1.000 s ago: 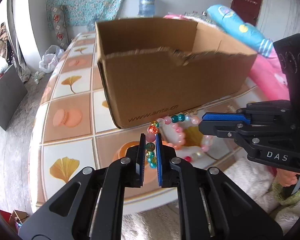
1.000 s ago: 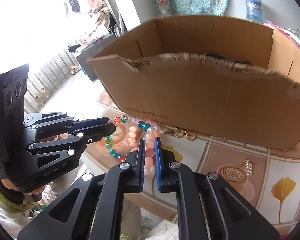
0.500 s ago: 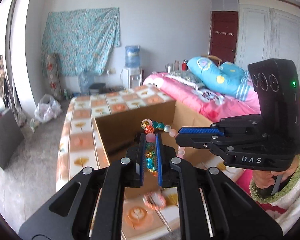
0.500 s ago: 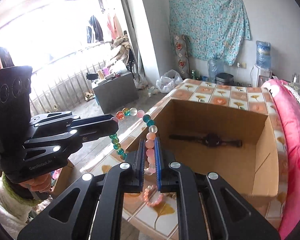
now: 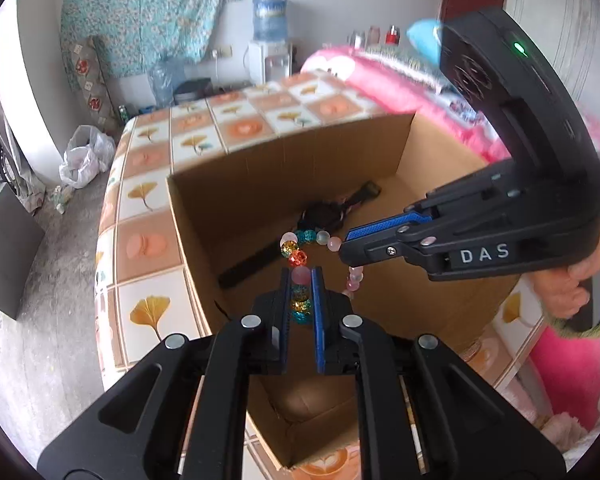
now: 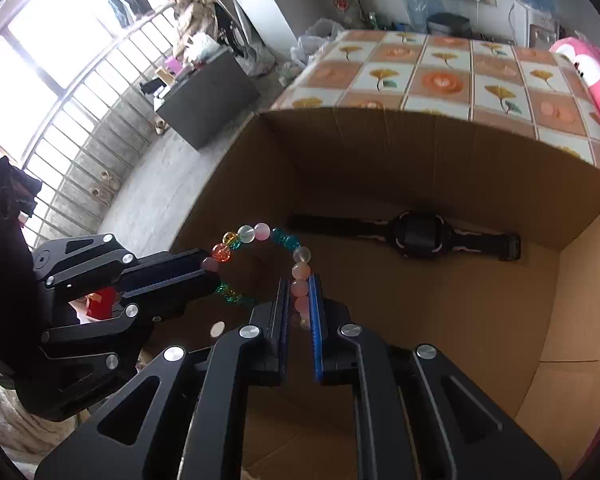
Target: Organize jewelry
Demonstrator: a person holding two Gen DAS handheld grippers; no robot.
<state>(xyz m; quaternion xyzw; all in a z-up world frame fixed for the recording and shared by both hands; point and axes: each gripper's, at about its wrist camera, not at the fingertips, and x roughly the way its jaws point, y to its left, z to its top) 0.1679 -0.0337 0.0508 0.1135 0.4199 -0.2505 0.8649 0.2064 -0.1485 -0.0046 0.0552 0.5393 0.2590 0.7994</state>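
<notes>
Cardboard box [image 6: 440,152] open-topped on tiled table [image 5: 148,196] — black watch [image 6: 418,234] flat on its floor. Beaded bracelet [image 6: 256,236] strung in air above box interior, pinched at both ends: left gripper [image 5: 300,292] clamped on teal-gold beads, right gripper [image 6: 299,300] clamped on pink ones.
</notes>
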